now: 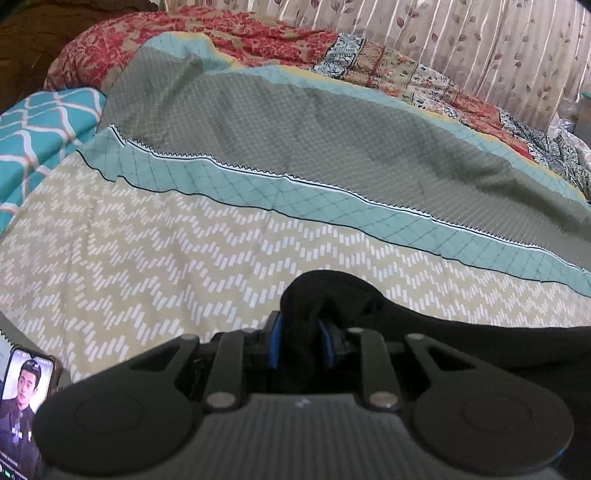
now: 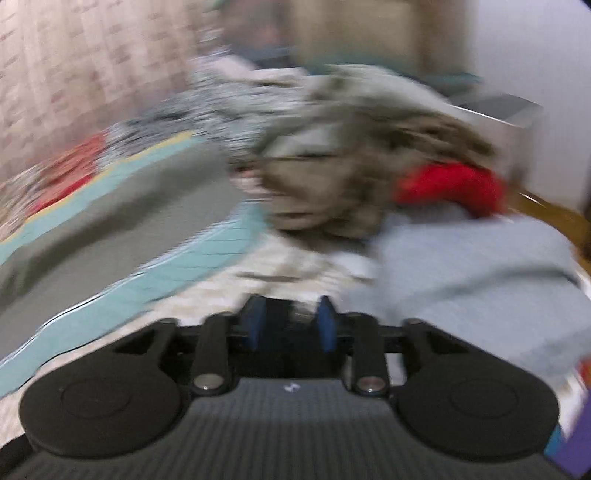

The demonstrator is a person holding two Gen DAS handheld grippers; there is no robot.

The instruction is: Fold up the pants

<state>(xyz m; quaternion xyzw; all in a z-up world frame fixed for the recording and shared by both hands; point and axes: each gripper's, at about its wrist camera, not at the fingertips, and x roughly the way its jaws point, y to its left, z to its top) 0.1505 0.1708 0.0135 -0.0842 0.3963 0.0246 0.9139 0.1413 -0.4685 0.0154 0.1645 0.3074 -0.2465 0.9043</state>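
Note:
The black pants [image 1: 461, 343] lie along the near right of the bed in the left wrist view. My left gripper [image 1: 303, 345] is shut on a bunched fold of the black pants, which bulges up between the blue pads [image 1: 274, 347]. My right gripper [image 2: 290, 325] is open with nothing between its blue pads [image 2: 325, 325]. It is above the patterned bedspread [image 2: 192, 258]; the view is blurred by motion. The black pants do not show in the right wrist view.
A phone [image 1: 24, 410] with a lit screen lies at the near left. A floral quilt [image 1: 258, 33] and a curtain [image 1: 480, 48] are at the far side. In the right wrist view a heap of clothes, grey-brown [image 2: 351, 166], red [image 2: 450, 186] and light blue [image 2: 469, 273], lies ahead.

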